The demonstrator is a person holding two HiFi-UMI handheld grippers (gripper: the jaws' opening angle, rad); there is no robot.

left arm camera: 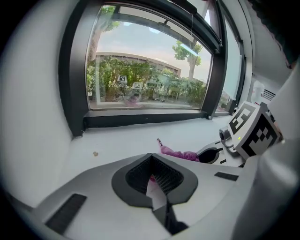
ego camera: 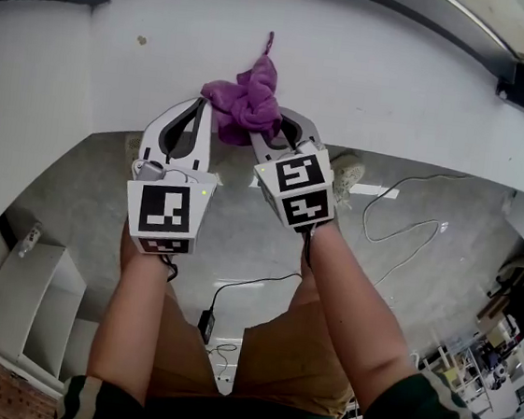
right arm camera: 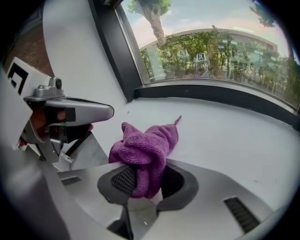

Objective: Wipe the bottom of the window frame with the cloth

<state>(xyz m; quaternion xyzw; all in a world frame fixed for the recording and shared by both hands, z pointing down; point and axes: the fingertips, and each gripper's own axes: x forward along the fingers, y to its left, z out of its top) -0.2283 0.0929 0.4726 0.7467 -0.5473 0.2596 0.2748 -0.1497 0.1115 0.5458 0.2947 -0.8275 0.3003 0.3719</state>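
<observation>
A crumpled purple cloth [ego camera: 246, 99] lies on the white window sill [ego camera: 380, 76], below the dark bottom rail of the window frame [left arm camera: 145, 119]. My right gripper [ego camera: 256, 136] is shut on the cloth [right arm camera: 143, 147], which bulges up out of its jaws [right arm camera: 143, 180]. My left gripper [ego camera: 201, 105] is close beside it on the left, touching the cloth's left edge. Its jaws [left arm camera: 152, 176] are closed, with a sliver of purple between the pads. The rest of the cloth [left arm camera: 180, 153] shows just past its tip.
A white side wall [ego camera: 35, 56] meets the sill at the left, with the frame's upright [right arm camera: 115, 51] in the corner. A small brown speck [left arm camera: 95, 153] lies on the sill. Far below are grey floor, cables [ego camera: 402, 220] and white shelving [ego camera: 26, 299].
</observation>
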